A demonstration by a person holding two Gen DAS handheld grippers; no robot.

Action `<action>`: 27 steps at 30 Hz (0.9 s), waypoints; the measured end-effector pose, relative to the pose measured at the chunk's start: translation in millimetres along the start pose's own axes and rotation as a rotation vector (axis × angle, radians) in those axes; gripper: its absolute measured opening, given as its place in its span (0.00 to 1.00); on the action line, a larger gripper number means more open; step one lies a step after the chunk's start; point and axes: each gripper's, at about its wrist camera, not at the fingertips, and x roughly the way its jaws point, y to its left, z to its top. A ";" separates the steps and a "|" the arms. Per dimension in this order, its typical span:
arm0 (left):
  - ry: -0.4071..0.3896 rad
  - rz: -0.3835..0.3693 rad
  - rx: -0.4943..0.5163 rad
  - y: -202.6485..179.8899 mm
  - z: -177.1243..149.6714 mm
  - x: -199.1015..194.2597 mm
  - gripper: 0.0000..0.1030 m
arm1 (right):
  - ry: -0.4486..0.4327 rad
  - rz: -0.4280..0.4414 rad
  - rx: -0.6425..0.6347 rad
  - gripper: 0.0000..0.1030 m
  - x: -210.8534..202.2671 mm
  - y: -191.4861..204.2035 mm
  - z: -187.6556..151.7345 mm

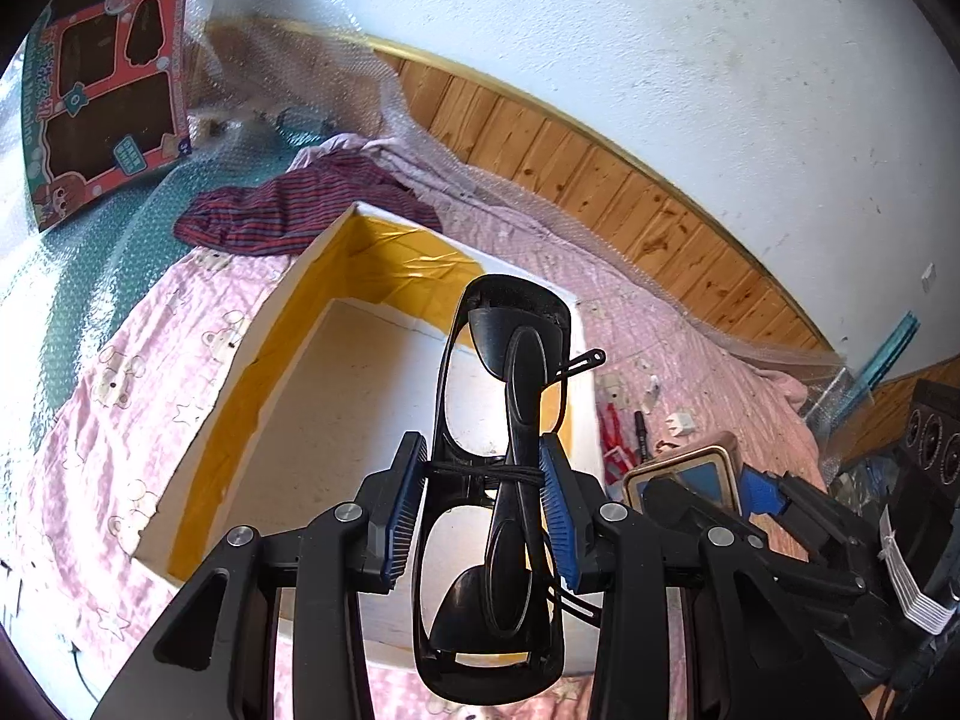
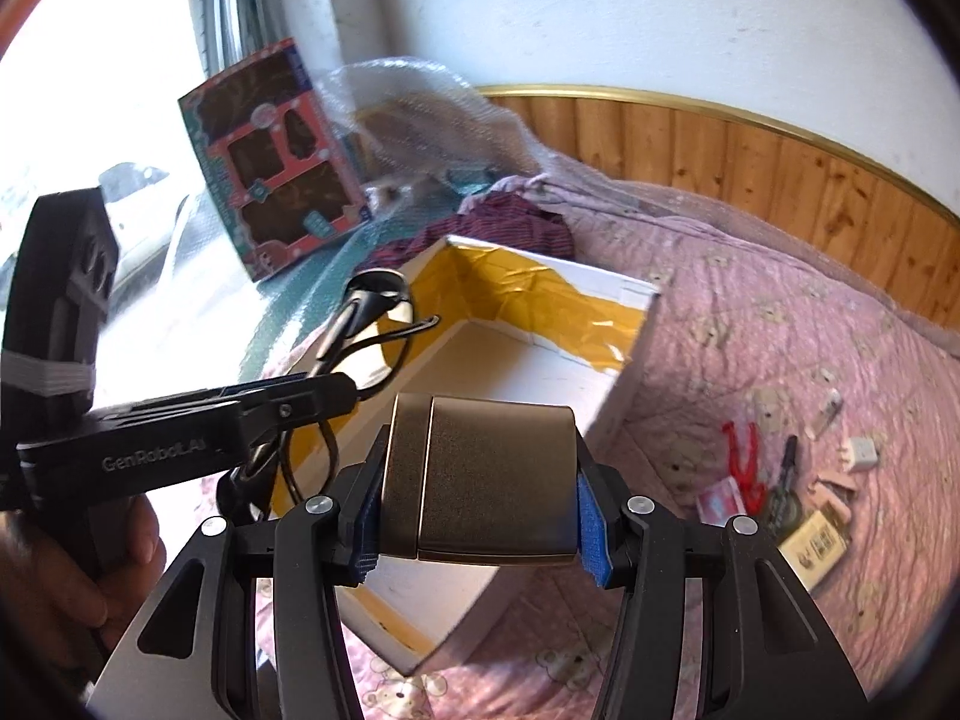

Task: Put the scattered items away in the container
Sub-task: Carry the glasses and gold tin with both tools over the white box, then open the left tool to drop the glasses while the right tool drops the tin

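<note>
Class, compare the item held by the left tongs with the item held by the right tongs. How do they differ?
The left tongs grip black folded glasses, a thin open frame; the right tongs grip a bronze case, a solid closed block. The glasses stick out far past the tongs; the case sits compactly between them. Both are held over the white box.

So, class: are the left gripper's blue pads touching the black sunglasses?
Touching. In the left wrist view, the left gripper has both blue pads pressed against the folded sunglasses, which hang over the white box.
</note>
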 end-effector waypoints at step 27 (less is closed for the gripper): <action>0.229 0.236 0.170 53.5 6.7 67.4 0.38 | 0.276 0.105 -0.223 0.53 96.2 32.4 -23.3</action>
